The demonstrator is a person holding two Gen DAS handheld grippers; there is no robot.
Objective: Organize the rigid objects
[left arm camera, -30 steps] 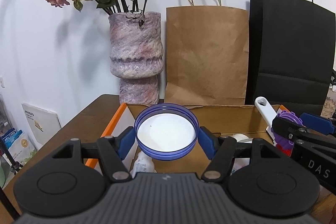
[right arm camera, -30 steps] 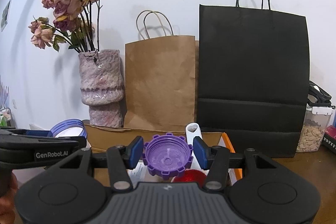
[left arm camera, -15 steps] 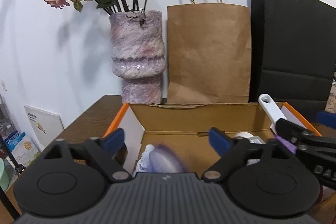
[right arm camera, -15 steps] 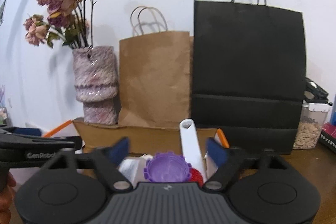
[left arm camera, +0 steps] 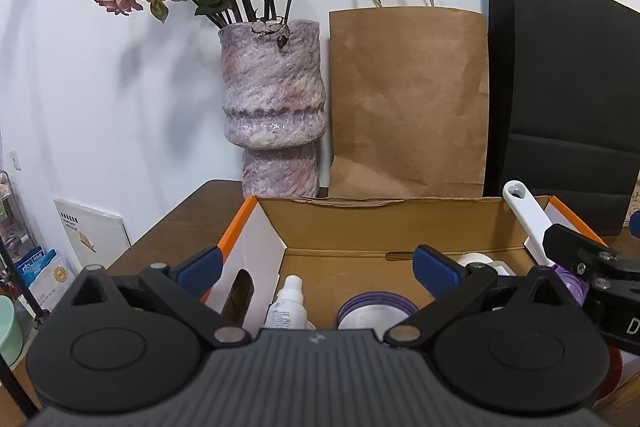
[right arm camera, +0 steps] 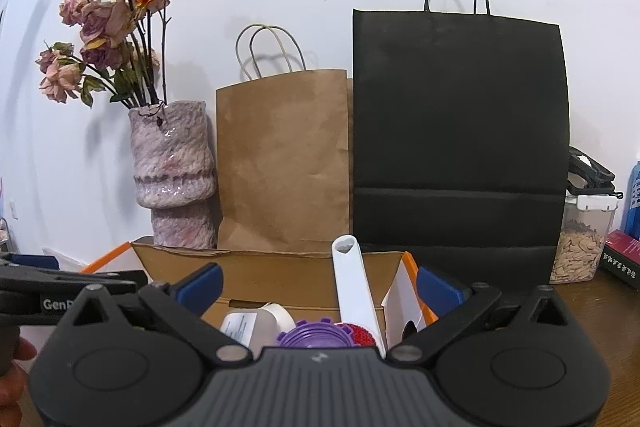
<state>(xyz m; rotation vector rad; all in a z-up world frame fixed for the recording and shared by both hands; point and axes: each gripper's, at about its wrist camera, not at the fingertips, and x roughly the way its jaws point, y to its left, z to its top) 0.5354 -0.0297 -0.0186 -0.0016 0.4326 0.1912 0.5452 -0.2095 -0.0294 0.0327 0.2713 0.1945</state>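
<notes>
Hovering over an open cardboard box [left arm camera: 384, 227] on the brown table [left arm camera: 180, 223], the left tool [left arm camera: 316, 267] has its blue pads opening wide with nothing between them; below it, on the box floor, lie a purple-rimmed lid [left arm camera: 374, 313] and, just beside it to the left, a small white bottle [left arm camera: 288, 307]; the right tool [right arm camera: 318, 281] likewise has its pads opening wide and grips nothing; under it in the same box sit a notched purple cap [right arm camera: 316, 335], a red piece [right arm camera: 360, 333] and a translucent bottle [right arm camera: 250, 325], with a white handle [right arm camera: 354, 283] slanting up against the right side; behind the box stand a mottled vase [left arm camera: 274, 99], a brown paper bag [left arm camera: 408, 103] and a black bag [right arm camera: 460, 131].
</notes>
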